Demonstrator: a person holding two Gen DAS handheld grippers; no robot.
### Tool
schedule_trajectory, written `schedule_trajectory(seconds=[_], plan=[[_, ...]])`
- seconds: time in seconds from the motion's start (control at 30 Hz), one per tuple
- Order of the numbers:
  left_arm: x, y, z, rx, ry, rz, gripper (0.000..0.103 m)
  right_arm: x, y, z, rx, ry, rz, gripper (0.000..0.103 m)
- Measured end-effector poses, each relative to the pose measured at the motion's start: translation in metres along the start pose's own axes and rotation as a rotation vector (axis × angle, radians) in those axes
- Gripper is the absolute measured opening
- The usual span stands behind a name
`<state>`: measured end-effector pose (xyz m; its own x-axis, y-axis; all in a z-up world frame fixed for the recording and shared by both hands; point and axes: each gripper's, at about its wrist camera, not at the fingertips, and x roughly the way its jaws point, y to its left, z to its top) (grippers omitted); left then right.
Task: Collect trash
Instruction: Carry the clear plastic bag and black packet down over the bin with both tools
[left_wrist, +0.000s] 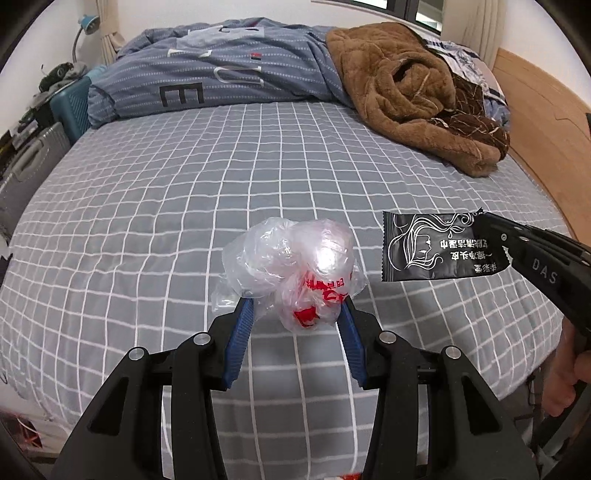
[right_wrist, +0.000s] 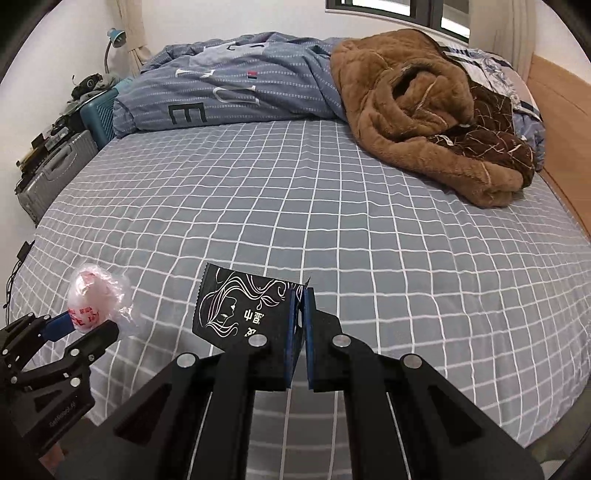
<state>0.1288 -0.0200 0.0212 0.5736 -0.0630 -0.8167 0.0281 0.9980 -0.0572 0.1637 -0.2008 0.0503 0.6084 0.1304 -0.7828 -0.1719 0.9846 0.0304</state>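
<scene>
My left gripper is shut on a crumpled clear plastic bag with red print and holds it above the near end of the bed. The bag also shows in the right wrist view, with the left gripper around it. My right gripper is shut on the edge of a black wipe packet with a white line drawing of a woman's head. In the left wrist view the packet hangs to the right of the bag, held by the right gripper.
The bed has a grey checked sheet. A folded blue-grey duvet lies at the far end and a brown fleece blanket at the far right. Suitcases stand to the left of the bed. A wooden headboard runs along the right.
</scene>
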Motion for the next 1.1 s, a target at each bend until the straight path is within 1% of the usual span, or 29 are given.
schedule_trajectory(seconds=[0.4, 1.1], plan=[[-0.037, -0.004, -0.031, -0.002, 0.005, 0.006, 0.044, -0.049, 0.001, -0.032, 0.008, -0.01, -0.002, 0.005], [-0.087, -0.007, -0.079, -0.008, -0.007, 0.013, 0.044, -0.106, 0.007, -0.082, 0.02, -0.018, 0.007, 0.005]])
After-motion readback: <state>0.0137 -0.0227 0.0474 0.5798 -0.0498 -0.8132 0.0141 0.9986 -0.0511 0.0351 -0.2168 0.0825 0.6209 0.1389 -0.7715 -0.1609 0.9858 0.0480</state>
